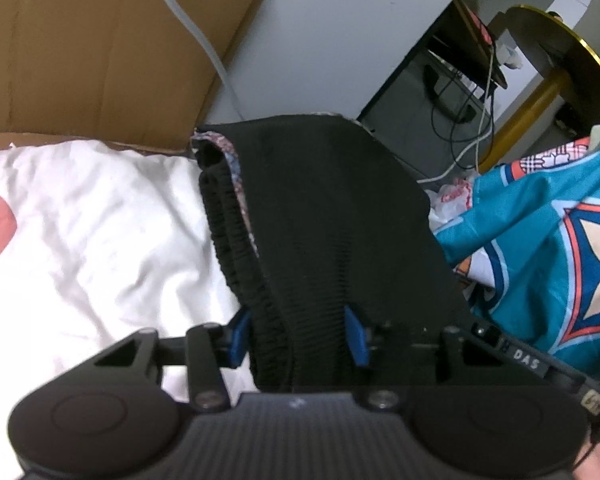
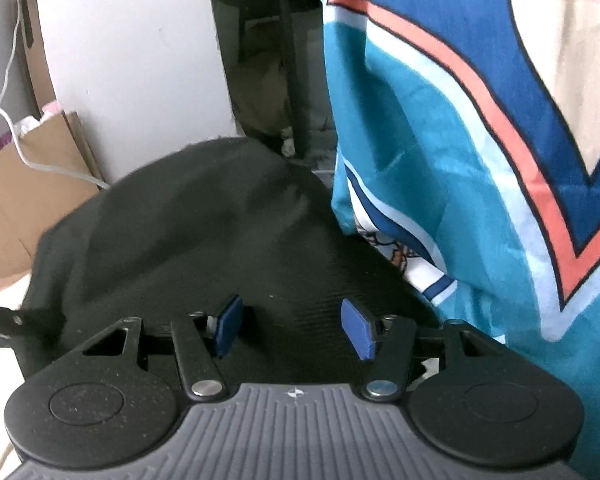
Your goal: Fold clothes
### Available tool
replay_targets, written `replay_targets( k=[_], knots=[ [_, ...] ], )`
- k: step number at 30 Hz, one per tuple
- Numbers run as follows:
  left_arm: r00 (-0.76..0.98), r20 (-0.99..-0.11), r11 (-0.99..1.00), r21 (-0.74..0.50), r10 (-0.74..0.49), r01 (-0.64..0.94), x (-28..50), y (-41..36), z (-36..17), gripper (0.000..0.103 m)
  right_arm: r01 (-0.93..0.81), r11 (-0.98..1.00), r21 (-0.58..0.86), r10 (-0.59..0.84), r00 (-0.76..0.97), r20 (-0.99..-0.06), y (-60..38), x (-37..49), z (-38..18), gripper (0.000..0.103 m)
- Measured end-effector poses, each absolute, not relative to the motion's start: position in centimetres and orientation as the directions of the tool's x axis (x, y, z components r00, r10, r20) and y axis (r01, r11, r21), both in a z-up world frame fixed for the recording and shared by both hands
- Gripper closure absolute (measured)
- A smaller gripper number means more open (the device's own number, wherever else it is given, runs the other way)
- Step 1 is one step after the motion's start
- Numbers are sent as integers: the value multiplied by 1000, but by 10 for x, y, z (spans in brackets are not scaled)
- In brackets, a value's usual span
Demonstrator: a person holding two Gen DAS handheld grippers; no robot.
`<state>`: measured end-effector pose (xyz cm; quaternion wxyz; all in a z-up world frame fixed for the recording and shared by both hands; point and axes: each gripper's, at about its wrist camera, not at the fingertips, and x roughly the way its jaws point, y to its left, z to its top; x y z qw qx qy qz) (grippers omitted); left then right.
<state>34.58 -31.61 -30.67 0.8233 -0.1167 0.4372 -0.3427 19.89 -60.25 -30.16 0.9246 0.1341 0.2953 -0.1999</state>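
The left gripper [image 1: 298, 334] grips the gathered elastic band of the black garment [image 1: 324, 208] between its blue pads, the right gripper [image 2: 296, 326] stands open over the same dark cloth, which lies on the white bedding [image 1: 100, 232] beside a teal patterned fabric [image 2: 460, 160].

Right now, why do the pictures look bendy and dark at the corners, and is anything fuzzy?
Left wrist view: fisheye bends the cardboard edges, the corners go black, and the white bedding glares. Right wrist view: the same curved look; the black garment is smeared, soft and nearly detail-free, and the teal patterned cloth is slightly fuzzy.
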Motion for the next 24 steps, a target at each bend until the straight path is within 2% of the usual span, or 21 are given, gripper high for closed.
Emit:
replay_targets(
  k=[5,13,17,21,24],
  knots=[
    [385,-641,738,-481,-664,473,343,-315,-304,53,499,865,58,-366,705,-608,-602,197,-304,42],
    [362,-647,730,-491,-671,475,349,-317,-309,52,542,840,14,-407,646,-646,-608,197,-314,43],
    [353,-650,731,-508,-673,457,351,-316,-311,51,577,817,5,-426,610,-668,-614,191,-316,61],
    [356,-660,741,-501,-662,448,348,-314,-306,48,562,827,10,-410,615,-673,-607,181,-315,62],
    [369,-679,758,-453,-635,470,341,-315,-300,43,527,847,69,-350,651,-674,-602,171,-310,62]
  ],
)
